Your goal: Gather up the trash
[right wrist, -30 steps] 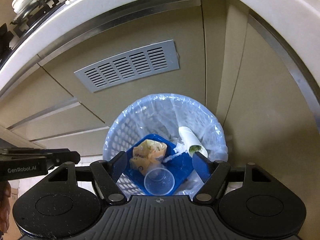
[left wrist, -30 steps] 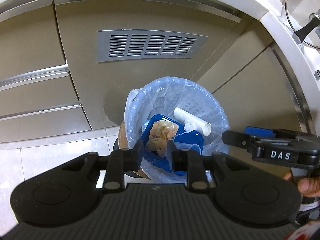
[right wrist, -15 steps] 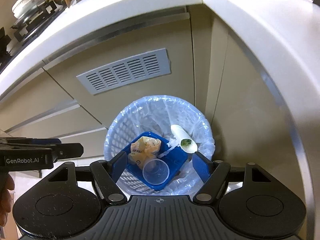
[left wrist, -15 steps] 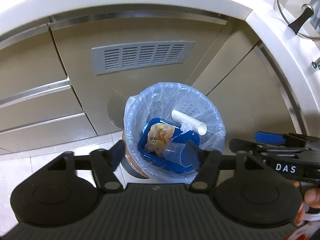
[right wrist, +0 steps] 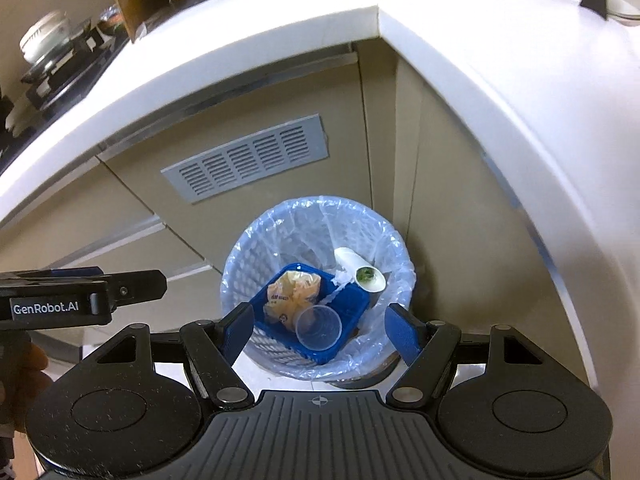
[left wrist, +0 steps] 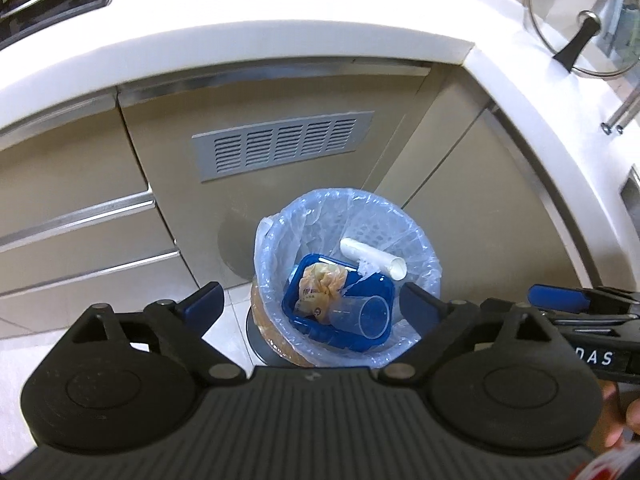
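A basket bin with a blue plastic liner (left wrist: pixel 400 216) stands on the floor in the cabinet corner. Inside lie a blue tray (left wrist: pixel 372 288), a crumpled yellow wrapper (left wrist: pixel 320 284), a clear plastic cup (left wrist: pixel 372 318) and a white paper cup (left wrist: pixel 372 258) on its side. My left gripper (left wrist: pixel 310 302) hovers well above the bin; its jaws are opening wide with nothing between them. My right gripper (right wrist: pixel 320 330) also hangs above the bin (right wrist: pixel 248 240), open and empty, over the clear cup (right wrist: pixel 320 328) and the wrapper (right wrist: pixel 294 292).
Beige cabinet fronts with a grey vent grille (left wrist: pixel 280 144) and drawers (left wrist: pixel 80 216) rise behind the bin. A white countertop (left wrist: pixel 240 40) overhangs them, carrying a glass pot lid (left wrist: pixel 580 28). A stove (right wrist: pixel 60 64) sits at the far left. Pale floor tiles (left wrist: pixel 228 336) surround the bin.
The left jaws have spread from nearly together to wide apart. Both grippers have risen, so the bin looks smaller and more countertop shows.
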Tool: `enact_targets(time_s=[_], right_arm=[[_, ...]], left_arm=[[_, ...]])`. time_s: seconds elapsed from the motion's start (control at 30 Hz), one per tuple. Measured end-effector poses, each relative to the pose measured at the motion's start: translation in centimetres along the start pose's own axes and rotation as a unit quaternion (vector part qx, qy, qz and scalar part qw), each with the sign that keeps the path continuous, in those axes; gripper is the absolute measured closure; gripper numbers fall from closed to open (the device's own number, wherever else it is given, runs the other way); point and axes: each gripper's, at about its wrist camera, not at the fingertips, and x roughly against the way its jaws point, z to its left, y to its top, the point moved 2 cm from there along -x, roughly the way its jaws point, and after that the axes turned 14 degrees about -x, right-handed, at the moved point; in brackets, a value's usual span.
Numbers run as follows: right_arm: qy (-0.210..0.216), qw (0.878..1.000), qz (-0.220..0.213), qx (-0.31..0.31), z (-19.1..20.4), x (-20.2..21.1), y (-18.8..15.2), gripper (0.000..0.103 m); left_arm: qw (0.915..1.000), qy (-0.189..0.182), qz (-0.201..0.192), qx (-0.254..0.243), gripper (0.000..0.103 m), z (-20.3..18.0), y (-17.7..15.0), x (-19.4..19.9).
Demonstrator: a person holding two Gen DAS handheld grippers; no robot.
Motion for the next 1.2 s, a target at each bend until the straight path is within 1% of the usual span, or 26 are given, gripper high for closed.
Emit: enact_targets(time_s=[0.23, 0.37, 0.47, 0.53, 0.57, 0.67, 0.93, 1.0, 1.2], right_arm=[[-0.021, 0.997, -0.059, -0.038, 0.2, 4.6, -0.8, 0.031], [-0.022, 0.995, -0.086, -0.054, 0.3, 7.0, -1.2, 0.031], [-0.018, 0.993, -0.102, -0.056, 0.5, 8.6, -1.3, 0.031], [-0.019, 0.993, -0.108, -0.050, 0.5, 9.4, -1.4, 0.031], [-0.017, 0.992, -0.111, -0.049, 0.5, 9.8, -1.4, 0.031], [-0.016, 0.992, -0.116, -0.041, 0.3, 10.9, -1.8, 0.031], [-0.011, 0.991, -0.130, -0.022, -0.3, 13.5, -3.4, 0.031], [-0.008, 0.990, -0.137, -0.024, -0.3, 14.4, -3.8, 0.031], [-0.028, 0.986, -0.158, -0.049, -0.1, 16.1, -4.9, 0.031]], left_arm=[[0.9991, -0.009, -0.033, -0.024, 0.009, -0.5, 0.6, 3.1], [0.9981, -0.004, -0.050, -0.036, 0.009, -1.4, 0.9, 5.1], [0.9976, 0.000, -0.062, -0.031, 0.009, -1.9, 1.1, 6.5], [0.9973, -0.007, -0.067, -0.028, 0.009, -2.3, 1.2, 7.2], [0.9972, -0.005, -0.068, -0.029, 0.009, -2.6, 1.3, 7.6], [0.9965, 0.013, -0.075, -0.034, 0.009, -3.4, 1.0, 8.8], [0.9948, 0.043, -0.084, -0.039, 0.008, -5.0, -0.9, 12.4], [0.9947, 0.041, -0.083, -0.044, 0.008, -5.2, -1.3, 13.0], [0.9922, 0.032, -0.098, -0.070, 0.008, -5.3, -1.4, 14.8]])
